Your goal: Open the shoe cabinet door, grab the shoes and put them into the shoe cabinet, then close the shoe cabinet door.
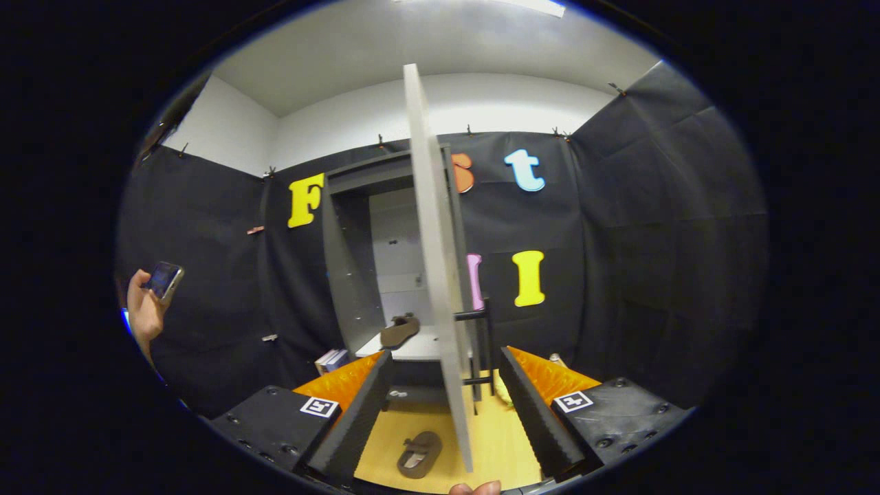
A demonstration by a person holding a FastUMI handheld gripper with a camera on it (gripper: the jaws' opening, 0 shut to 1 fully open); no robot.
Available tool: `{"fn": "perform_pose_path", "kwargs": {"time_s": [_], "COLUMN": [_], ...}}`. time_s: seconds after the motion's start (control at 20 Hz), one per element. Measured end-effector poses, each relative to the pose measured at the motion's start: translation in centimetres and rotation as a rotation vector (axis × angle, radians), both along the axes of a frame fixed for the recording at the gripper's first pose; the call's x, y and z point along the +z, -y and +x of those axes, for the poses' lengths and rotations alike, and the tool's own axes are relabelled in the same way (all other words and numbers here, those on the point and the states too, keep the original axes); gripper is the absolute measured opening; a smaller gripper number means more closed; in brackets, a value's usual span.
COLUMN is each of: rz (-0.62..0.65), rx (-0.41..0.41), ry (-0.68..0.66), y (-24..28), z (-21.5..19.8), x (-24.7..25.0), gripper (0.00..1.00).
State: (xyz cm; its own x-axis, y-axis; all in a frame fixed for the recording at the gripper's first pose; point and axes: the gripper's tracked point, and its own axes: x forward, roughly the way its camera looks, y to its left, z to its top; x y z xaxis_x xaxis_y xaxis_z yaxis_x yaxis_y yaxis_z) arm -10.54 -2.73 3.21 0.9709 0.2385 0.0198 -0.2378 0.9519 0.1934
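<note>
The grey shoe cabinet (354, 275) stands ahead against the booth wall. Its light grey door (433, 261) is swung open toward me and I see it edge-on. The door's lower edge passes between the fingers of my gripper (445, 357), which is open, with both fingers well clear of the panel. A black bar handle (481, 344) sticks out on the door's right side, just ahead of my right finger. One brown shoe (400, 331) lies on the white shelf (419, 349) inside the cabinet. A second brown shoe (419, 454) lies on the wooden floor (502, 447) between my fingers, left of the door.
A person's hand (144, 309) holds a phone (163, 279) far left. Some books (331, 360) lie on the floor by the cabinet's left foot. A fingertip (474, 489) shows at the very bottom. Black cloth walls close in on both sides.
</note>
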Motion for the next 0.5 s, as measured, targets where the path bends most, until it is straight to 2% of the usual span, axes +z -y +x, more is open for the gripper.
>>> {"fn": "perform_pose_path", "kwargs": {"time_s": [0.25,0.5], "rz": [-0.041,-0.11], "rx": [0.156,0.161], "ry": [-0.155,-0.426], "y": [-9.1,-12.4], "z": [0.3,2.5], "x": [-6.5,-17.0], "gripper": [0.98,0.98]}}
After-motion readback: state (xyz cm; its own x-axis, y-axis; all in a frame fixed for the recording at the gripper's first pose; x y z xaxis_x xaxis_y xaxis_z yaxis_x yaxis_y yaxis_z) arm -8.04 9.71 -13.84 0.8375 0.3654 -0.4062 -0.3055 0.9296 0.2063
